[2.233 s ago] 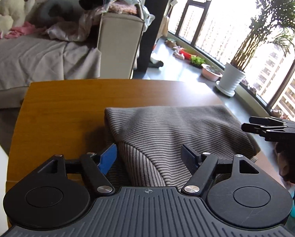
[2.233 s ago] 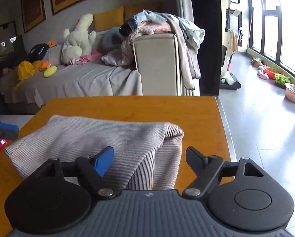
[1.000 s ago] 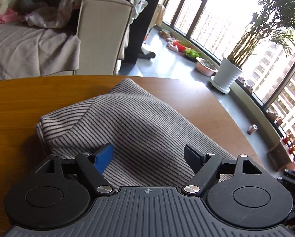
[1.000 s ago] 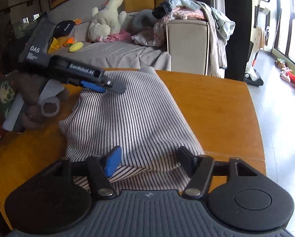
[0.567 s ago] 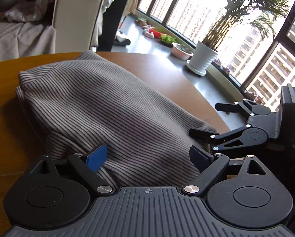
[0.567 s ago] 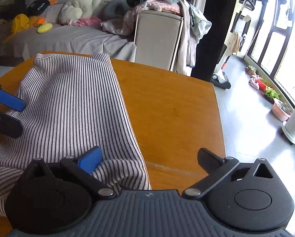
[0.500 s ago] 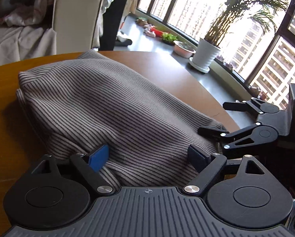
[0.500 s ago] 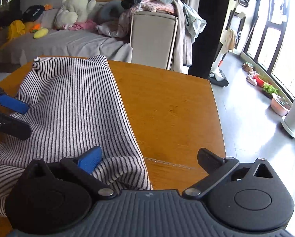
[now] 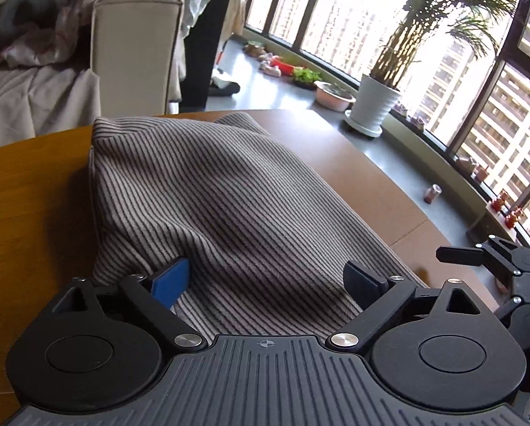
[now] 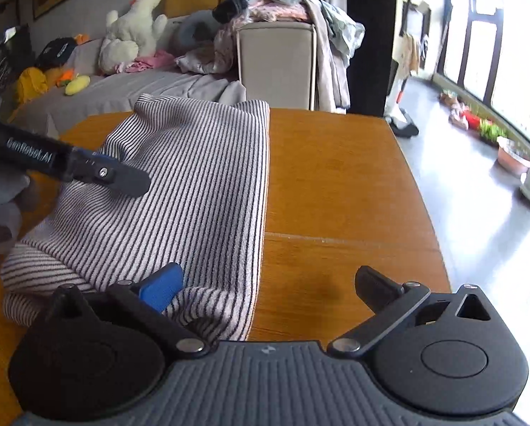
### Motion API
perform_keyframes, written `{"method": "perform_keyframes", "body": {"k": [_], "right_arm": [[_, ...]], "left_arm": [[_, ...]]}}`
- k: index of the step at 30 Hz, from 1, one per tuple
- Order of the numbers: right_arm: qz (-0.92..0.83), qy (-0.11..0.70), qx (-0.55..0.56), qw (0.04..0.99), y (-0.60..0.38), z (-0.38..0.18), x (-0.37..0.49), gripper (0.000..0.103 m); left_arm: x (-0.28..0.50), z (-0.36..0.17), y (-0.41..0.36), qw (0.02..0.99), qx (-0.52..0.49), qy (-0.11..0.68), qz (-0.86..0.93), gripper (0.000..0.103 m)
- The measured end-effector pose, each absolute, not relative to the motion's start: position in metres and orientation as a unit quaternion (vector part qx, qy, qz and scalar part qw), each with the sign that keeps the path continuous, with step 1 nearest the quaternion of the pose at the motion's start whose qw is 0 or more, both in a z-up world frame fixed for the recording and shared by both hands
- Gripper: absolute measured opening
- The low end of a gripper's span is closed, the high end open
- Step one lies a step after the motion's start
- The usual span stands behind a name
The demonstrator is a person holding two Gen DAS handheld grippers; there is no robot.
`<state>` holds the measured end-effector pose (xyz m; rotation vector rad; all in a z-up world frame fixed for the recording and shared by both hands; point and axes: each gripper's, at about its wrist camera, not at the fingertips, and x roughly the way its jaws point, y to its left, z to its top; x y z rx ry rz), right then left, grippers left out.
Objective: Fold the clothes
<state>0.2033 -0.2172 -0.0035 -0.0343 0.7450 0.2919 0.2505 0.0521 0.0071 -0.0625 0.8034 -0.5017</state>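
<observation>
Striped sweater [image 10: 179, 191] is lying on the wooden surface [image 10: 336, 184], already doubled over into a long bundle with one clean straight edge running away from the right wrist camera, so I'd guess the fold is well along and what's left is tidying or one more fold. Left tool [image 9: 265, 280] sits low over the near end of the fabric with its fingers spread wide and nothing pinched between them; the cloth just passes under the gap. Right tool [image 10: 268, 284] is spread open too, its blue-padded finger resting over a rumpled bit of hem while the other finger is out over bare wood, so it's straddling that straight edge, probably lined up to catch the corner. From the right camera you can see the left tool reaching in over the far side of the sweater, and the white lettering on its body looks like "GenRobot.AI", though it's a bit blurry. The loose layer poking out at the near end looks like the part that needs tucking. Behind it all there's a sofa [image 10: 130, 88] piled with more clothes and plush toys, and a potted plant [image 9: 375, 106] by the window.
</observation>
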Motion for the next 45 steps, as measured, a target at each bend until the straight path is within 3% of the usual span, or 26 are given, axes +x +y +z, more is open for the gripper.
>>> {"method": "perform_keyframes", "body": {"k": [17, 20, 21, 25, 26, 31, 35, 38, 40, 45], "right_arm": [[0.16, 0.374, 0.044, 0.912, -0.235, -0.006, 0.198, 0.103], [0.16, 0.337, 0.022, 0.928, -0.235, 0.009, 0.187, 0.103], [0.163, 0.315, 0.004, 0.935, -0.232, 0.016, 0.181, 0.1], [0.209, 0.255, -0.051, 0.943, -0.206, 0.041, 0.164, 0.055], [0.229, 0.258, -0.044, 0.938, -0.202, 0.043, 0.165, 0.053], [0.253, 0.33, -0.064, 0.907, -0.17, 0.005, 0.178, 0.056], [0.253, 0.33, -0.058, 0.908, -0.178, 0.011, 0.179, 0.061], [0.275, 0.295, -0.117, 0.908, -0.173, 0.027, 0.166, 0.07], [0.317, 0.266, -0.164, 0.895, -0.163, 0.034, 0.15, 0.086], [0.383, 0.258, -0.269, 0.845, -0.126, 0.013, 0.124, 0.086]], "left_arm": [[0.24, 0.012, 0.052, 0.881, -0.004, 0.412, -0.233, 0.103], [0.23, 0.017, 0.064, 0.893, -0.01, 0.403, -0.198, 0.103], [0.226, 0.018, 0.067, 0.9, -0.004, 0.396, -0.183, 0.103], [0.214, 0.022, 0.078, 0.916, 0.014, 0.376, -0.141, 0.103], [0.214, 0.022, 0.079, 0.915, 0.012, 0.377, -0.14, 0.103], [0.211, 0.024, 0.084, 0.914, 0.004, 0.382, -0.135, 0.103], [0.208, 0.027, 0.09, 0.915, 0.006, 0.381, -0.133, 0.103], [0.205, 0.03, 0.096, 0.921, 0.011, 0.37, -0.125, 0.103], [0.199, 0.035, 0.1, 0.926, 0.013, 0.355, -0.126, 0.103], [0.178, 0.042, 0.103, 0.927, 0.047, 0.339, -0.152, 0.103]]}}
